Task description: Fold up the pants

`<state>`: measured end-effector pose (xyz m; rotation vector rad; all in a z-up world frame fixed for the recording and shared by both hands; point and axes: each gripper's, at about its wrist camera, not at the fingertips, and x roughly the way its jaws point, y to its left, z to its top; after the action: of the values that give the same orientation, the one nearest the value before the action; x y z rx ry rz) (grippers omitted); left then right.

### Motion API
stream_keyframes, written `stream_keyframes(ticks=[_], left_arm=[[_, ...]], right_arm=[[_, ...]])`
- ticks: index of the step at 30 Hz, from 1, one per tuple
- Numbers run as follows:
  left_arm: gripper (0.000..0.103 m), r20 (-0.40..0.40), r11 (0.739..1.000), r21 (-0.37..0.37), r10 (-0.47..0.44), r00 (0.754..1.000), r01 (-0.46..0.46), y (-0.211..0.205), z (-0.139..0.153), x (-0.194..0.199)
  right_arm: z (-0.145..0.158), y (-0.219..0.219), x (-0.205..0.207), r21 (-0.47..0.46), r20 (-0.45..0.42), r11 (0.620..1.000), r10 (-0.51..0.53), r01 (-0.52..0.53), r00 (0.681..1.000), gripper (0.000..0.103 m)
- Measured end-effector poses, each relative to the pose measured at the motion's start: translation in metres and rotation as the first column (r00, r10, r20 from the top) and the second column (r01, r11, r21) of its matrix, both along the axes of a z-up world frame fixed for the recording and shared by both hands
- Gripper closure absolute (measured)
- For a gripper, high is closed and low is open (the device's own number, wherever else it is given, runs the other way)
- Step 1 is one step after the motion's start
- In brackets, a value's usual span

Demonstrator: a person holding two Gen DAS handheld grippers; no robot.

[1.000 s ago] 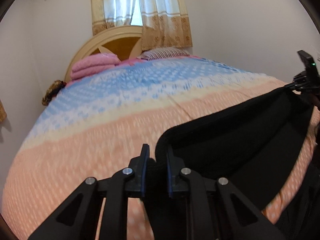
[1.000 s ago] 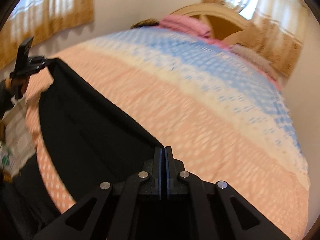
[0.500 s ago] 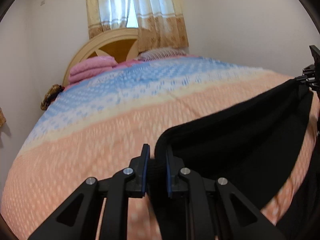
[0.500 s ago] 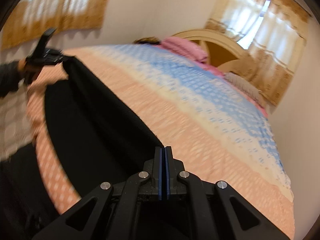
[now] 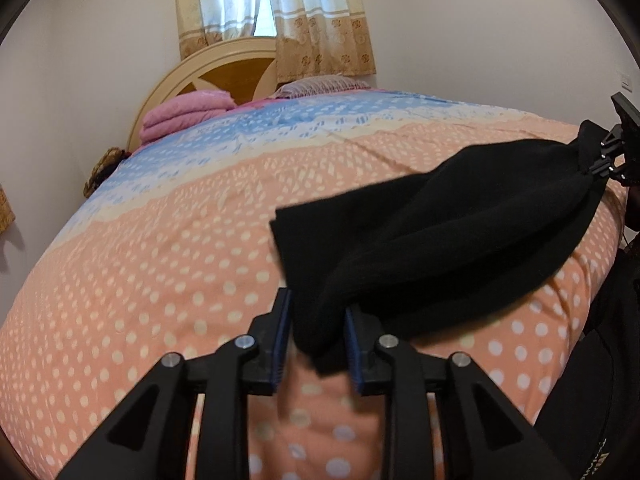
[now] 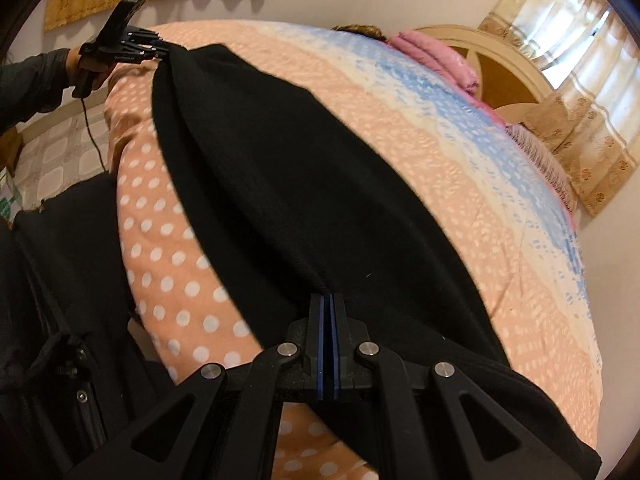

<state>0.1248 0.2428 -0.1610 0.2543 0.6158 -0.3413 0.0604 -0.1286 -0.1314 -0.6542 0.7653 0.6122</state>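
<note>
Bed (image 5: 168, 280), dotted peach-and-blue cover, takes up most of both views; pink blanket (image 5: 186, 114) folded by the headboard. Pants (image 6: 304, 184), black, lie draped across the near part of the bed, sagging in one long band between the two claws, part resting on the cover. Cloth looks soft, light and limp, fleece-like: likely to slump and bunch wherever unsupported, not slippery, nothing fragile. Best taken at edges and corners, both ends at once, kept taut so the fold lands flat. Right claw (image 6: 329, 344): pressed together, pinching one end of the pants. Left claw (image 5: 316, 340): jaws have just been opening, now spread partway, with a bunched corner of the pants hanging loose between them; pads do not seem to press on it.
</note>
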Motion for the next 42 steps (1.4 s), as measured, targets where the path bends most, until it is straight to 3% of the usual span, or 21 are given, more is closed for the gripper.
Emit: stream_keyframes(ticks=[2,5,9,13,15,19,24,25,27,28,32,34,37,39,40,41,42], left_arm=[[0.073,-0.003,1.0,0.004,0.008,1.0,-0.008,0.004,-0.005,-0.005],[0.059,0.008,0.999,0.013,0.049,0.999,-0.049,0.016,-0.006,-0.015],[0.057,-0.009,0.991,0.018,0.131,0.991,-0.131,0.039,-0.007,-0.023],[0.057,0.002,0.98,-0.07,0.187,0.982,-0.187,0.051,0.003,-0.03],[0.052,0.03,0.975,-0.124,0.188,0.982,-0.183,0.044,0.016,-0.034],[0.041,0.083,0.976,-0.184,0.132,0.988,-0.115,0.008,0.038,-0.036],[0.039,0.053,0.972,-0.237,-0.002,0.999,0.015,-0.061,0.044,-0.023],[0.039,0.044,0.971,-0.238,-0.028,0.999,0.038,-0.072,0.043,-0.021],[0.039,0.035,0.964,-0.243,-0.105,0.994,0.11,-0.107,0.042,-0.016],[0.039,0.029,0.958,-0.243,-0.152,0.988,0.154,-0.127,0.041,-0.014],[0.039,0.016,0.928,-0.218,-0.305,0.952,0.301,-0.193,0.037,-0.014],[0.039,0.003,0.913,-0.213,-0.355,0.935,0.347,-0.216,0.035,-0.016],[0.039,-0.017,0.898,-0.193,-0.407,0.913,0.396,-0.245,0.027,-0.018],[0.039,-0.035,0.892,-0.197,-0.42,0.907,0.406,-0.253,0.022,-0.018],[0.039,-0.042,0.891,-0.207,-0.42,0.906,0.404,-0.254,0.021,-0.018],[0.039,-0.052,0.89,-0.216,-0.422,0.905,0.402,-0.256,0.019,-0.018],[0.039,-0.065,0.89,-0.221,-0.422,0.904,0.399,-0.257,0.017,-0.017]], right_arm=[[-0.005,0.002,-0.005,-0.014,-0.007,1.0,0.013,-0.013,1.0,0.101],[-0.01,0.003,-0.01,-0.024,-0.018,1.0,0.017,-0.018,1.0,0.101],[-0.013,0.001,-0.011,-0.029,-0.039,0.999,0.018,-0.019,0.999,0.1],[-0.013,0.002,-0.013,-0.037,-0.045,0.999,0.028,-0.03,0.999,0.1],[-0.012,0.003,-0.013,-0.029,-0.047,0.999,0.022,-0.024,0.999,0.099],[-0.008,-0.003,-0.017,0.01,-0.046,1.0,-0.013,0.013,0.999,0.098],[0.003,-0.038,-0.03,0.108,-0.048,0.987,-0.113,0.118,0.992,0.096],[0.005,-0.046,-0.033,0.124,-0.049,0.982,-0.137,0.142,0.989,0.094],[0.008,-0.071,-0.038,0.165,-0.055,0.963,-0.206,0.212,0.977,0.078],[0.009,-0.084,-0.04,0.184,-0.06,0.952,-0.238,0.245,0.969,0.075],[0.025,-0.141,-0.049,0.246,-0.034,0.878,-0.415,0.41,0.909,0.073],[0.039,-0.177,-0.051,0.27,-0.01,0.816,-0.529,0.512,0.849,0.073],[0.066,-0.237,-0.052,0.359,-0.016,0.68,-0.681,0.64,0.732,0.073],[0.082,-0.281,-0.045,0.433,-0.084,0.561,-0.754,0.705,0.652,0.07],[0.086,-0.299,-0.041,0.461,-0.129,0.506,-0.775,0.729,0.619,0.066],[0.09,-0.321,-0.034,0.488,-0.199,0.436,-0.788,0.756,0.583,0.054],[0.091,-0.333,-0.029,0.499,-0.244,0.398,-0.788,0.77,0.566,0.05]])
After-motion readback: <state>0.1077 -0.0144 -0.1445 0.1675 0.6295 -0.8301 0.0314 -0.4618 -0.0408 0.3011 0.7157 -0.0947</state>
